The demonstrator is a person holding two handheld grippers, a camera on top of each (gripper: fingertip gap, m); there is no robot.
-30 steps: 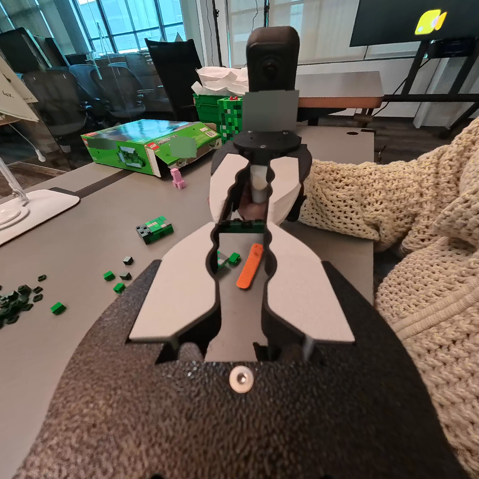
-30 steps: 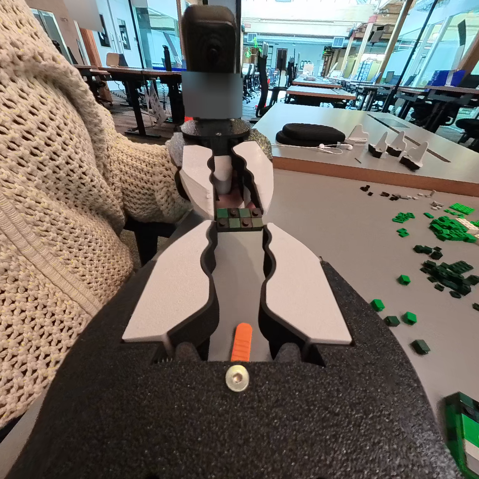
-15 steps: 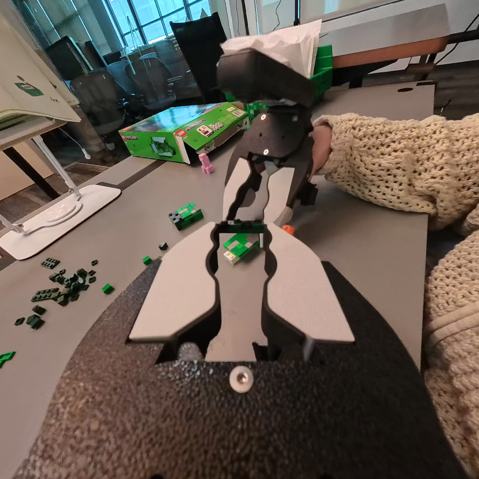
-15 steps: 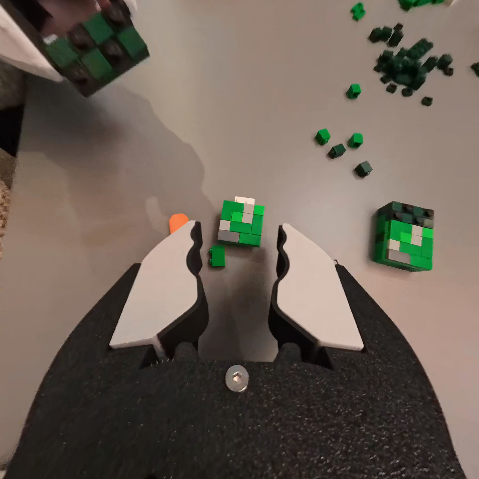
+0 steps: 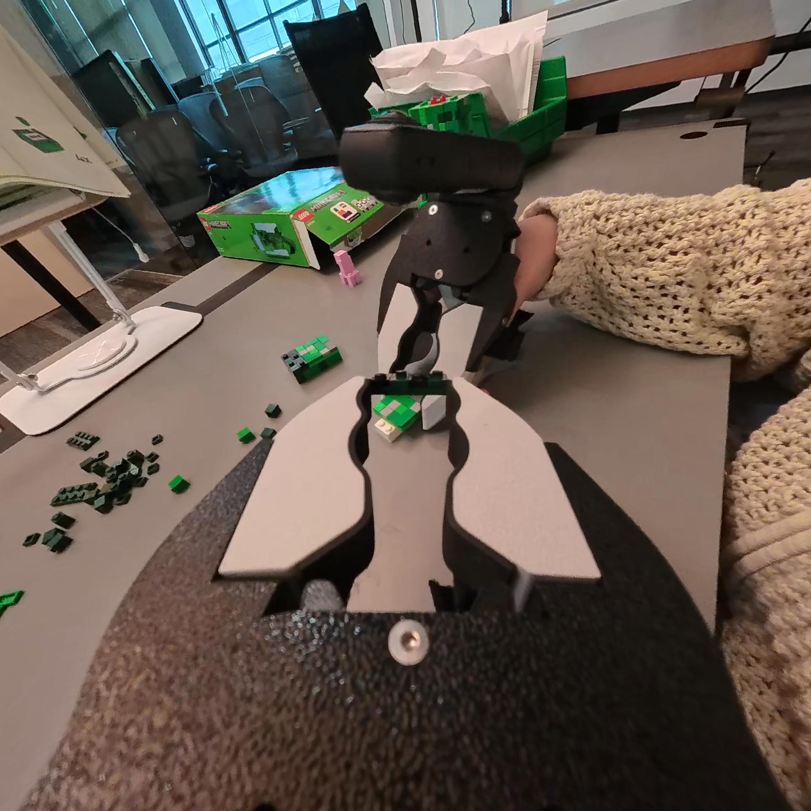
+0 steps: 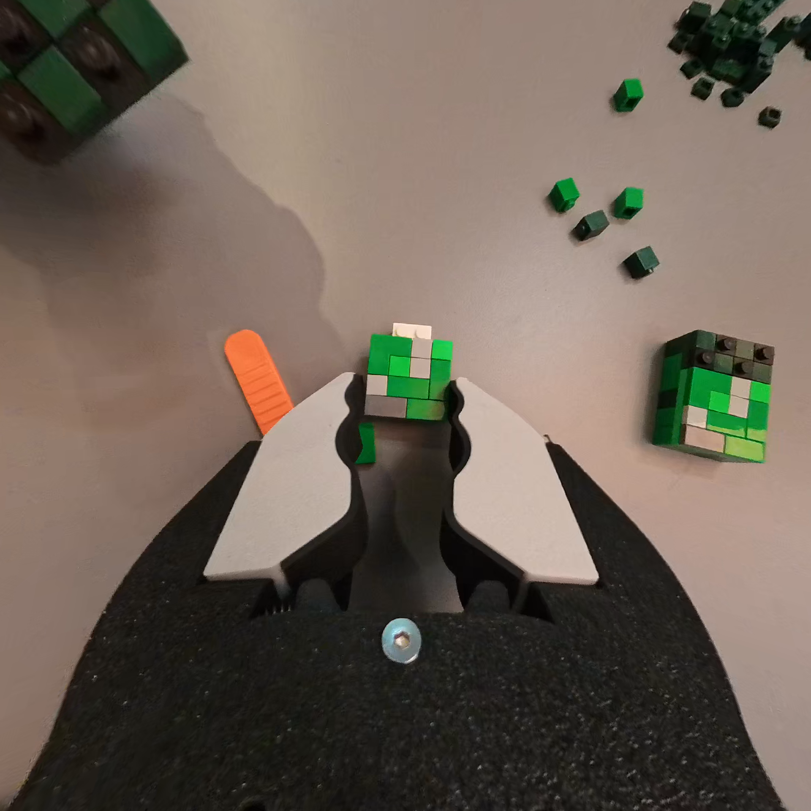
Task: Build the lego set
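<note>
My left gripper [image 5: 410, 381] is shut on a small dark green and black studded plate [image 5: 412, 378], held above the table. The plate shows blurred at the top left of the right wrist view [image 6: 66, 66]. My right gripper [image 6: 406, 395] points straight down. Its fingertips press both sides of a green and grey tiled panel [image 6: 410, 377] lying on the table. It also shows in the left wrist view [image 5: 410, 406], just beyond the plate, over the same panel [image 5: 397, 412]. A small green brick [image 6: 366, 443] lies between the right fingers.
An orange brick separator [image 6: 259, 382] lies left of the panel, and a second green tiled block [image 6: 715, 399] to its right. Loose green bricks [image 6: 592, 224] and a dark pile [image 5: 109, 478] lie around. A Lego box [image 5: 285, 219], pink figure [image 5: 349, 270], stand base [image 5: 87, 364] and knitted sleeve [image 5: 658, 272] ring the area. Some 12 cm of space lies between my two pairs of fingers.
My right gripper let go of the dark plate, swung down to the table and closed onto the green panel. My left gripper kept the plate.
</note>
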